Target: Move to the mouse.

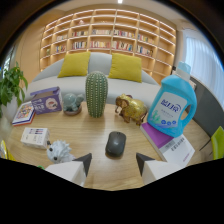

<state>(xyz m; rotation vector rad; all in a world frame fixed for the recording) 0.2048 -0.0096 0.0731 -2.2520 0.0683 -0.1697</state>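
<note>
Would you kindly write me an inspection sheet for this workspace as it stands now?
Surface: light wooden table, crowded at back and sides.
Job's things: dark grey oval mouse, lying just ahead of the fingers, untouched.
Clutter: green ribbed cactus vase, golden elephant figurine, blue detergent bottle on a purple book, white hedgehog figurine, small boxes, books.
Grippers: gripper open, holding nothing.
Cables: nothing seen.
Surroundings: grey sofa with yellow cushions, wooden bookshelves, potted plant.
</note>
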